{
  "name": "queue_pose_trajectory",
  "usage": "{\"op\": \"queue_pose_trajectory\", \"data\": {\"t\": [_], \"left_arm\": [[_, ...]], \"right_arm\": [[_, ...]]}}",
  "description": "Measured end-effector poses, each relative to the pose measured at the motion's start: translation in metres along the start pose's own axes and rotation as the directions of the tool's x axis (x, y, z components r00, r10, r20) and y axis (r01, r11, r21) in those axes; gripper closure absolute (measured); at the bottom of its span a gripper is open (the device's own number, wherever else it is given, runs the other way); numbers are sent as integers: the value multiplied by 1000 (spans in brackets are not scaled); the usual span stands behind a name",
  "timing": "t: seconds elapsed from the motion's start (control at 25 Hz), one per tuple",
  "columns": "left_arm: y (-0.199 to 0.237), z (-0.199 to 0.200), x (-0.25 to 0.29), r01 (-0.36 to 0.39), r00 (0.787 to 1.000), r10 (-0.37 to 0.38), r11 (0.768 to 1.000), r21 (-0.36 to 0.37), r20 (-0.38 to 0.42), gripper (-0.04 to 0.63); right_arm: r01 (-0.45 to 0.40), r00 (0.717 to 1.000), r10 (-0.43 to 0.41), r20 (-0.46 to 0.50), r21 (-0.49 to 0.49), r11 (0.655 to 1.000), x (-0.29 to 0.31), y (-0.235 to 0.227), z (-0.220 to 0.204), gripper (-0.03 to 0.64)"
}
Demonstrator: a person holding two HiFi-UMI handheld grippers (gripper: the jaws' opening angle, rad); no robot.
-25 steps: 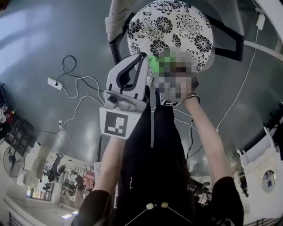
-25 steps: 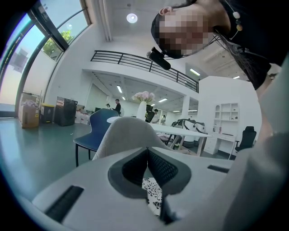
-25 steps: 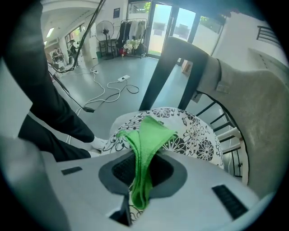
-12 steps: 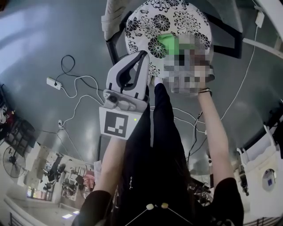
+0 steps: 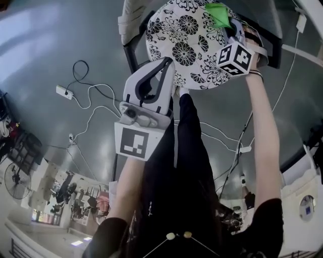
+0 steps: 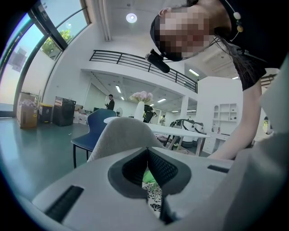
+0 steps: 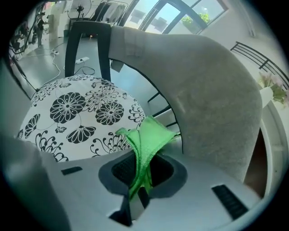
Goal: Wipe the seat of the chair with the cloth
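The cloth (image 5: 218,14) sits in the right gripper (image 5: 226,27) at the seat's (image 5: 186,45) far edge, beside the backrest (image 7: 212,90). The left gripper (image 5: 165,64) hangs at the near edge.

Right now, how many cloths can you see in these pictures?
1. A green cloth is held in the jaws of the right gripper, over the back edge of the chair's flowered seat, beside the backrest. No other shows; one could be hidden.

Bright, even daylight. A window (image 6: 54,40) at the left gripper view's left edge and a ceiling lamp (image 6: 131,17) glare white. The floor (image 5: 60,40) has a soft sheen; the seat (image 5: 192,40) is sharp. Edges bend strongly, corners go dark.
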State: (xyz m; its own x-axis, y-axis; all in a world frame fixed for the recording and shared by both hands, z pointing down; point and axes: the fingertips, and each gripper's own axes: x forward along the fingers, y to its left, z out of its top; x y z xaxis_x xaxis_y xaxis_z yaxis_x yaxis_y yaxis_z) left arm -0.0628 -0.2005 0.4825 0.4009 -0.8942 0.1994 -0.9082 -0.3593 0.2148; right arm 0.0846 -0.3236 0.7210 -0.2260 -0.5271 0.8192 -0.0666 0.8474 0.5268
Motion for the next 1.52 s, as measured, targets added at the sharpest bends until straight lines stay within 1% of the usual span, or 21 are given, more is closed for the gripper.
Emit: {"op": "queue_pose_trajectory", "data": {"t": [0.2,0.44,0.6,0.88,1.0,1.12,1.16,1.2,1.28,1.32,1.4,1.44,1.52], "left_arm": [[1,1,3,-1,1000,1,1000,4,-3,589],[3,2,6,3,1000,-3,1000,11,-7,589],[1,3,6,13,1000,-13,1000,18,-7,589],[-4,4,0,12,1000,-12,1000,14,-2,589],[-10,5,-2,18,1000,-18,1000,16,2,589],[-16,8,-5,28,1000,-28,999,23,9,589],[-18,8,-6,32,999,-32,999,28,9,589],[-21,9,-7,37,999,-37,999,34,7,589],[-26,11,-11,47,999,-48,998,48,5,589],[-28,14,-14,52,999,-52,997,55,5,589],[-31,21,-20,56,998,-56,996,75,-1,589],[-32,25,-23,55,998,-54,994,92,-10,589],[-34,38,-31,51,998,-46,989,139,-36,589]], "right_arm": [[-59,998,59,-10,16,998,-2,30,-10,566],[-147,989,146,7,49,988,-29,98,-10,566],[-183,983,182,27,15,983,-55,137,-8,566],[-246,967,250,46,-85,966,-95,196,-3,566],[-301,951,307,48,-102,948,-109,225,0,566],[-373,923,382,49,-130,919,-120,253,1,566],[-378,920,388,53,-139,915,-122,258,1,566],[-366,924,377,59,-140,920,-124,258,1,566],[-331,939,339,66,-100,938,-126,247,0,566],[-322,943,325,66,-53,945,-127,239,-1,566],[-313,949,307,73,90,945,-135,217,-2,566],[-309,951,298,86,178,934,-142,204,-1,566],[-294,956,266,127,349,890,-164,174,1,568]]}}
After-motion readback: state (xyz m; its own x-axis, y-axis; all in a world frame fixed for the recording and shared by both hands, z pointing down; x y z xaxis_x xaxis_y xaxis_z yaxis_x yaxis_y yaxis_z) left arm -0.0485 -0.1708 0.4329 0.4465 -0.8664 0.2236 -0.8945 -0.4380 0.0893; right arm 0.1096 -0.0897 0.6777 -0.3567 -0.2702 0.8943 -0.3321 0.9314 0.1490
